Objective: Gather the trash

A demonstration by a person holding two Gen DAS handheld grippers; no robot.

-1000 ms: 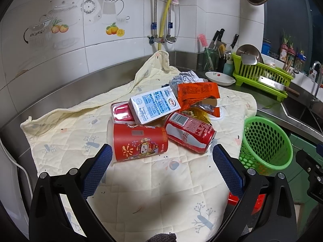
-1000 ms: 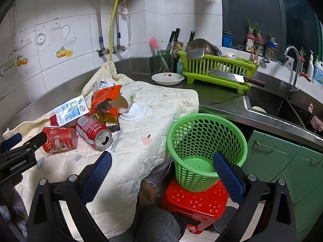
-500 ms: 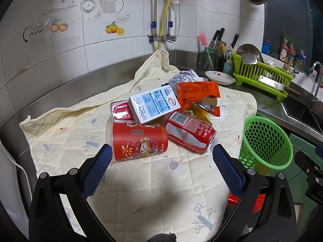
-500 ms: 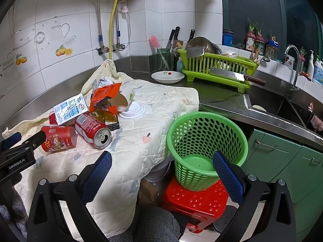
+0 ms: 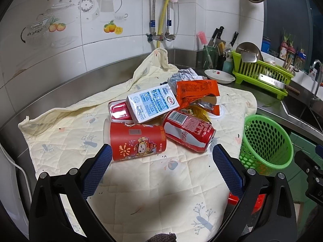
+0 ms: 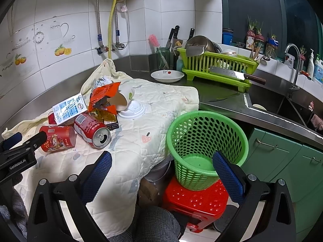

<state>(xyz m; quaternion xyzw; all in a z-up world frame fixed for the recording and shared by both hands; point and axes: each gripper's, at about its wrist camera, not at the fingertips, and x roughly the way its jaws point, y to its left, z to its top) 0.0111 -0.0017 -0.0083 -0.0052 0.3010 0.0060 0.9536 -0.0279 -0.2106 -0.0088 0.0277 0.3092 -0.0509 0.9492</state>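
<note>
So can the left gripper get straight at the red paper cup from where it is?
Probably yes. The left gripper is open, with the red paper cup lying on its side just ahead; nothing sits between them, though the cola can touches the cup.

Reds and orange on pale cream, green at the edge

The quilt (image 5: 70, 133) is cream with small faded prints. A red cup (image 5: 137, 142) carries a cartoon figure; the red can (image 5: 187, 131) has white lettering; the carton (image 5: 152, 104) is white with blue print; the wrapper (image 5: 193, 91) is orange. The perforated basket (image 6: 206, 141) is green, on a red stool (image 6: 193, 203). Claw pads (image 5: 97, 171) are blue.
</note>
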